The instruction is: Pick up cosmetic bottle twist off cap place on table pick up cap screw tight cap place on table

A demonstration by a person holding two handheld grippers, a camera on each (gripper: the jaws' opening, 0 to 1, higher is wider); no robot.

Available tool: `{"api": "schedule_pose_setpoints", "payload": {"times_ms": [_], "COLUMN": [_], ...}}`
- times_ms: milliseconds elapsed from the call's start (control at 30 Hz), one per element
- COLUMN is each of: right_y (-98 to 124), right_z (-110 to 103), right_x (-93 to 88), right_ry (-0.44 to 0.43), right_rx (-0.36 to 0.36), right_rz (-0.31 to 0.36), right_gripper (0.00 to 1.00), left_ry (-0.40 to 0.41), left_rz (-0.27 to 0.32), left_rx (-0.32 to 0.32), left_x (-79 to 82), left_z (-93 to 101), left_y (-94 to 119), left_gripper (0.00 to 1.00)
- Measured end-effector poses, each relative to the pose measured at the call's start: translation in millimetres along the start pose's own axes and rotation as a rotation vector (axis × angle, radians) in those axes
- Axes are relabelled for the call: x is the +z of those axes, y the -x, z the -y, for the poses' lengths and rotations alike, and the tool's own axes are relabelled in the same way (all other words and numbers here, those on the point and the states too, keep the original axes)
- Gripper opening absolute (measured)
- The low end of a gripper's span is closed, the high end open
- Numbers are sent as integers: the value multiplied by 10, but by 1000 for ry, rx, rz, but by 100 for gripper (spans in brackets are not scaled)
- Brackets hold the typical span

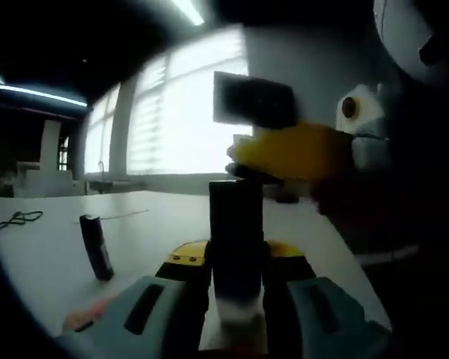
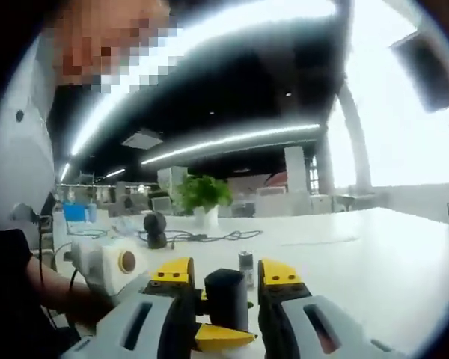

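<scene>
A dark cosmetic bottle (image 1: 236, 224) stands upright between the yellow-tipped jaws of my left gripper (image 1: 236, 262), which is shut on its body. From the right, my right gripper (image 1: 288, 157) comes in over the bottle's top with its yellow jaws at the cap. In the right gripper view the black cap (image 2: 226, 295) sits between the two jaws of my right gripper (image 2: 226, 278), which is shut on it. Just below and to the left of the cap is a yellow jaw of the left gripper (image 2: 213, 336). The bottle is held above the white table (image 1: 52, 254).
A small black upright object (image 1: 96, 247) stands on the table to the left, with a cable (image 1: 16, 218) farther left. In the right gripper view, a small silver container (image 2: 245, 265), a black round object (image 2: 156, 229), cables and a potted plant (image 2: 202, 196) are on the table. A person (image 2: 19, 194) is at the left.
</scene>
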State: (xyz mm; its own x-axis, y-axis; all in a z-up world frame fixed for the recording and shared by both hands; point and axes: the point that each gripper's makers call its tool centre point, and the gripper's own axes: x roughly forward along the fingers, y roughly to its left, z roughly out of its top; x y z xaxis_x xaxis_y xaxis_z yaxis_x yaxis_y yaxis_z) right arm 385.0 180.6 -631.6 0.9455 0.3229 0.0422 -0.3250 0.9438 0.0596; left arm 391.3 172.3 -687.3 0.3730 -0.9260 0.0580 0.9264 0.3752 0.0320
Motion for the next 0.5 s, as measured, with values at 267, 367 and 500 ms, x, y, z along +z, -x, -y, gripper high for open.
{"api": "schedule_pose_setpoints", "payload": {"times_ms": [267, 367, 500], "right_y": [-121, -176, -226], "right_z": [36, 21, 14], "right_x": [-106, -125, -154], "right_ry": [40, 39, 67], "right_rx": [-138, -157, -185], "right_rz": [-29, -34, -46], "right_gripper": [27, 26, 25], "left_ry": [-36, -74, -103], "left_rz": [-12, -15, -12], "left_rx": [64, 90, 93], "left_x": [-5, 3, 10], "left_z": [-71, -73, -63], "left_y": [7, 12, 7], "left_gripper": [17, 17, 17]}}
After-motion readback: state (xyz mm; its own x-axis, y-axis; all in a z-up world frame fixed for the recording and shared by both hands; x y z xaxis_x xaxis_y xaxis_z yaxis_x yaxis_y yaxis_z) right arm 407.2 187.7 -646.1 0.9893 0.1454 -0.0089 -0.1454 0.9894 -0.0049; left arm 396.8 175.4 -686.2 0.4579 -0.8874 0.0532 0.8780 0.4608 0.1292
